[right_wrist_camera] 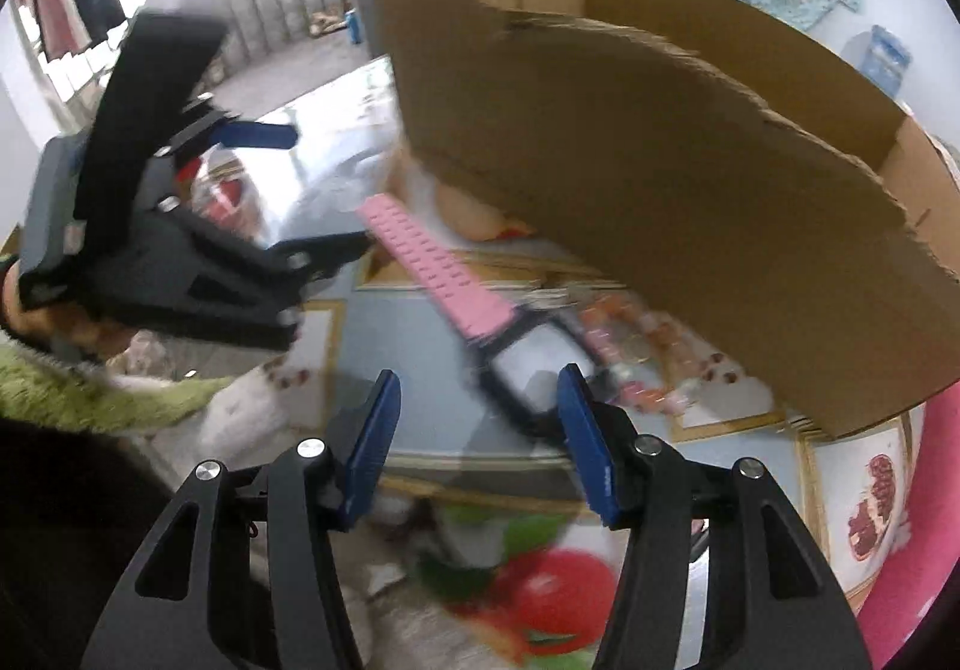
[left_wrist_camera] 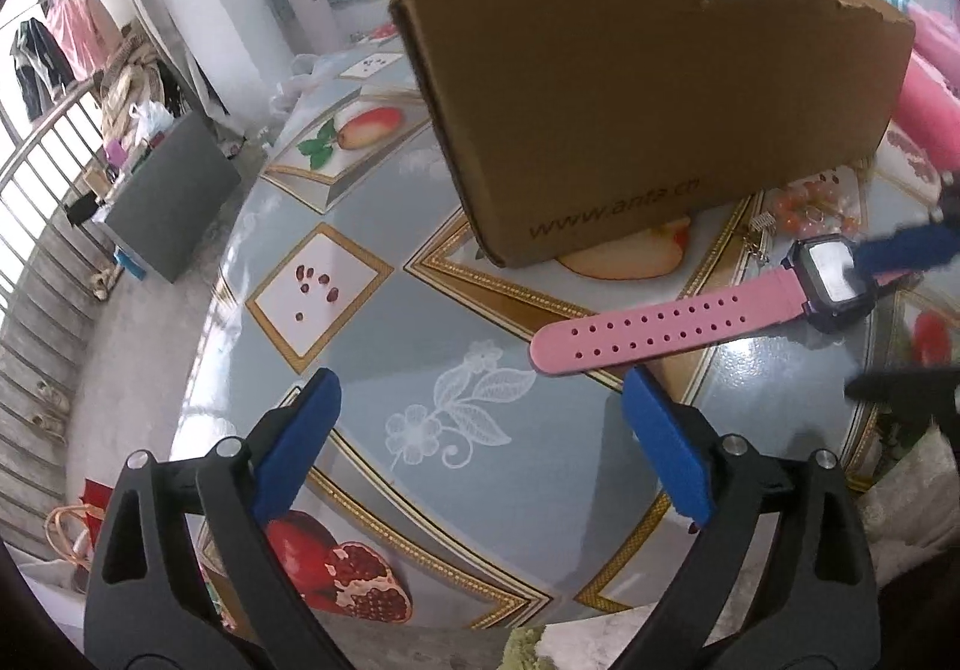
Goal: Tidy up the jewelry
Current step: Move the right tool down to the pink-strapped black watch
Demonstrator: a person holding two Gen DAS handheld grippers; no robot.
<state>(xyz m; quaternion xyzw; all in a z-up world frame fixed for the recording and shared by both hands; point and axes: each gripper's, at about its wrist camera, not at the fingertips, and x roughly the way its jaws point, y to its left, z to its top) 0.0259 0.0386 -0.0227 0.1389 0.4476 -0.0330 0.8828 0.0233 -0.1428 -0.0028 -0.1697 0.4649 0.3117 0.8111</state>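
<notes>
Right now the pink watch [left_wrist_camera: 690, 319] lies flat on the table [left_wrist_camera: 384, 346], just in front of the cardboard box [left_wrist_camera: 648, 88]. Its long strap points one way and its dark square face sits at the other end. Beside the face there is a little pile of orange beads [left_wrist_camera: 807, 202] and small metal bits, close to the box wall.

Over it, the right gripper [right_wrist_camera: 477, 430] hangs with its two blue fingers spread apart. The watch face [right_wrist_camera: 534, 370] sits just past them, in the gap. Nothing is pinched yet. I think it is lined up this way so it can close on the thick part of the watch, which is easier to grab than the floppy strap.

Nearby, the left gripper [left_wrist_camera: 480, 430] waits, opened wide too, holding nothing, with the strap tip close to one finger.

One side of the box is torn low. I guess the watch goes in there, since that side is easy to reach over.
</notes>
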